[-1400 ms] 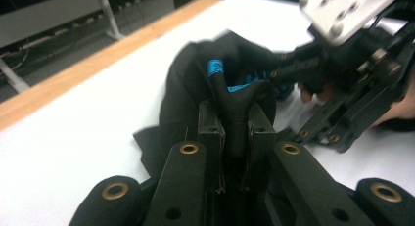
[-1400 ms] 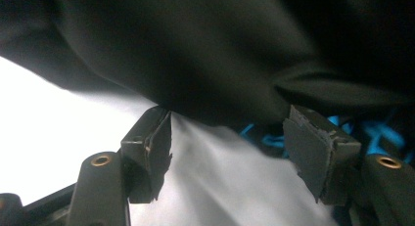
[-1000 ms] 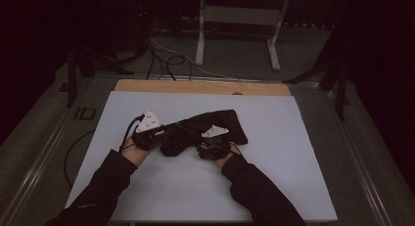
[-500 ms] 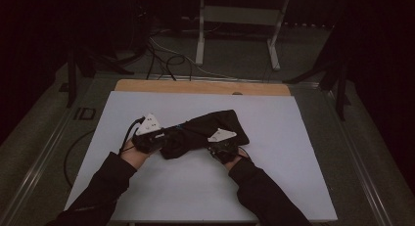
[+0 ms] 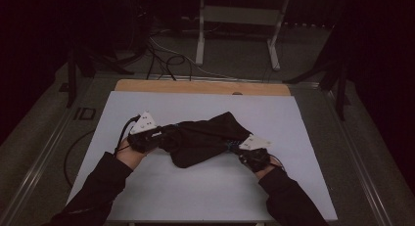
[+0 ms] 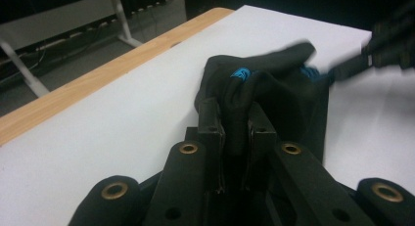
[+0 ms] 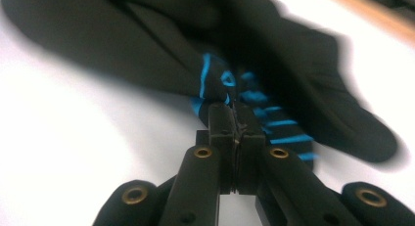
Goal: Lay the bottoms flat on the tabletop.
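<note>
High view: the garment (image 5: pixel 205 140) lies on the counter (image 5: pixel 195 187), stretched between the left hand-held gripper (image 5: pixel 159 135) and the right hand-held gripper (image 5: pixel 243 151); its long axis runs from one to the other.

Left gripper view: jaws clamped on a black fold (image 6: pixel 238 123), the rest trailing ahead.

Right gripper view: jaws have just closed, pinching the blue-striped edge (image 7: pixel 222 96). Pull apart evenly, low, without slipping.

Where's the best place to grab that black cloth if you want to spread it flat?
Probably by its outer edges, one from each side. The black cloth lies bunched across the table; the left gripper pinches a folded edge, and the right gripper pinches its blue-striped end.
</note>
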A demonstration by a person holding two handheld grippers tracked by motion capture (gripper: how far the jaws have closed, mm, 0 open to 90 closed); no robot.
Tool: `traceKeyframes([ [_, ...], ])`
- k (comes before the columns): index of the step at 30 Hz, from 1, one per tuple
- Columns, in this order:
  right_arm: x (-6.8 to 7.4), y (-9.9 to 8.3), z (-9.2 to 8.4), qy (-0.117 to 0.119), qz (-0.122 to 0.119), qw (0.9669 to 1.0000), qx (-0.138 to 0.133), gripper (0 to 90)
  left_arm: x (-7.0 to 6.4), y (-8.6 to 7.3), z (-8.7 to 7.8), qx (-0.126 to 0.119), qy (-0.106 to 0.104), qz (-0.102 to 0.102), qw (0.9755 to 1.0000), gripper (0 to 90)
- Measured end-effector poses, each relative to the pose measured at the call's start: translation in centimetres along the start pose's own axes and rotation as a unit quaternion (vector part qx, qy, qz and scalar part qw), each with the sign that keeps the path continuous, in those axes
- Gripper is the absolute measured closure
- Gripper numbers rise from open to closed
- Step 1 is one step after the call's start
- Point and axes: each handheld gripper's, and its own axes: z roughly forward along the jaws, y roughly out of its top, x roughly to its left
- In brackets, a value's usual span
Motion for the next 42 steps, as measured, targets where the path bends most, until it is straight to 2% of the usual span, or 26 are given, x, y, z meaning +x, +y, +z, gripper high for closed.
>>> traceKeyframes([
  [1,-1.4,-0.2,-1.3,-0.014,0.016,0.9997,-0.010,89.8,-0.6,-0.2,-0.2,0.002,-0.002,0.006,1.0000,82.8],
  [3,-1.8,-0.3,-1.7,-0.019,0.017,0.9996,-0.012,89.8,-0.9,-0.5,-0.4,0.002,-0.009,0.002,1.0000,82.8],
  [4,-2.5,-1.1,-2.6,-0.023,0.029,0.9992,-0.014,89.8,-1.4,-1.0,-0.7,0.013,-0.003,0.009,0.9999,82.8],
  [5,-2.8,-1.6,-3.1,-0.029,0.028,0.9992,-0.009,89.7,-1.4,-1.0,-0.7,0.013,-0.003,0.009,0.9999,82.8],
  [7,-2.8,-1.6,-3.1,-0.029,0.028,0.9992,-0.009,89.7,-1.6,-1.4,-0.9,0.017,-0.007,0.008,0.9998,82.9],
  [8,-3.6,-3.4,-4.1,-0.047,0.037,0.9982,0.003,89.7,-1.6,-2.6,-1.7,0.031,0.011,0.008,0.9994,82.9],
  [9,-4.1,-4.0,-4.5,-0.045,0.050,0.9977,0.004,89.7,-1.4,-3.1,-1.9,0.035,0.007,-0.004,0.9994,82.9],
  [10,-4.3,-4.5,-4.8,-0.055,0.062,0.9965,0.003,89.7,-1.3,-3.4,-2.1,0.039,0.012,-0.012,0.9991,83.2],
  [12,-4.6,-4.9,-5.0,-0.058,0.061,0.9964,0.006,89.7,-1.3,-3.8,-2.3,0.041,0.005,-0.019,0.9990,83.2],
  [13,-4.7,-5.3,-5.2,-0.056,0.065,0.9963,0.009,89.7,-1.7,-4.2,-2.5,0.046,-0.019,-0.028,0.9984,83.2],
  [14,-4.6,-5.7,-5.3,-0.051,0.063,0.9967,0.013,89.6,-2.1,-4.4,-2.5,0.050,-0.025,-0.025,0.9981,83.1],
  [16,-4.4,-6.0,-5.4,-0.040,0.055,0.9975,0.014,89.5,-3.1,-4.9,-2.5,0.060,-0.054,-0.019,0.9966,83.1],
  [20,-4.3,-6.5,-5.6,-0.026,0.060,0.9979,0.003,88.6,-5.0,-5.5,-2.4,0.088,-0.100,-0.008,0.9910,82.9],
  [23,-4.4,-6.6,-6.0,-0.019,0.056,0.9982,0.000,86.7,-5.8,-5.4,-2.7,0.095,-0.114,-0.003,0.9890,82.0],
  [24,-4.4,-6.5,-6.2,-0.024,0.057,0.9981,-0.003,82.9,-5.7,-5.2,-2.8,0.094,-0.113,-0.007,0.9891,80.6],
  [26,-4.6,-6.1,-6.9,-0.024,0.062,0.9977,-0.012,71.1,-5.5,-4.6,-3.1,0.087,-0.116,-0.009,0.9894,70.5],
  [27,-4.7,-5.9,-7.2,-0.027,0.062,0.9975,-0.020,67.6,-5.3,-4.0,-3.3,0.076,-0.107,-0.007,0.9913,65.1],
  [28,-4.9,-5.5,-7.7,-0.035,0.070,0.9966,-0.028,56.8,-5.2,-3.7,-3.3,0.071,-0.106,-0.006,0.9918,57.2],
  [31,-5.0,-4.8,-7.9,-0.037,0.090,0.9944,-0.040,36.4,-5.1,-2.3,-3.1,0.063,-0.091,0.005,0.9938,35.1],
  [32,-5.0,-4.6,-7.8,-0.028,0.095,0.9941,-0.045,27.8,-5.0,-1.8,-2.8,0.061,-0.088,0.004,0.9943,28.1],
  [34,-5.1,-4.3,-7.5,-0.025,0.102,0.9931,-0.053,16.1,-4.8,-1.1,-2.1,0.061,-0.091,0.008,0.9940,24.2],
  [35,-5.1,-4.1,-7.3,-0.020,0.107,0.9924,-0.057,14.0,-4.8,-0.8,-1.7,0.061,-0.088,0.012,0.9942,21.2],
  [37,-5.1,-3.9,-7.0,-0.028,0.111,0.9914,-0.064,13.7,-4.8,-0.2,-0.7,0.061,-0.096,0.010,0.9935,20.7],
  [39,-5.2,-3.5,-6.3,-0.014,0.107,0.9928,-0.052,13.7,-5.0,0.3,0.4,0.063,-0.099,0.014,0.9930,20.7],
  [41,-5.4,-3.4,-5.8,-0.013,0.125,0.9907,-0.053,13.4,-5.7,0.8,1.7,0.062,-0.105,0.020,0.9924,20.3],
  [42,-5.4,-3.4,-5.8,-0.013,0.125,0.9907,-0.053,13.4,-5.7,0.8,1.7,0.062,-0.105,0.020,0.9924,20.3],
])
